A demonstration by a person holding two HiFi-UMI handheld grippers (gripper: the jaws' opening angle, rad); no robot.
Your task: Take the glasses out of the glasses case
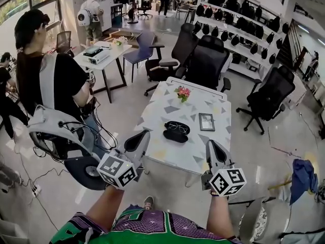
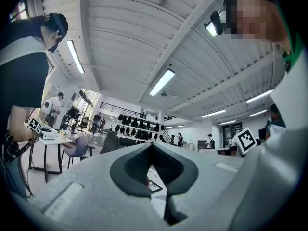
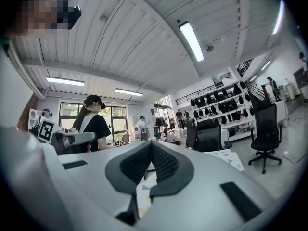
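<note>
black glasses case (image 1: pixel 175 134), small, details unclear

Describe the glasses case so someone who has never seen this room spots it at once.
Look at the white table with grey triangles. On its near half lies the glasses case, open, with the glasses in its far half. It is the only black, rounded thing there, left of the flat rectangular frame and nearer than the pink flowers.
</note>
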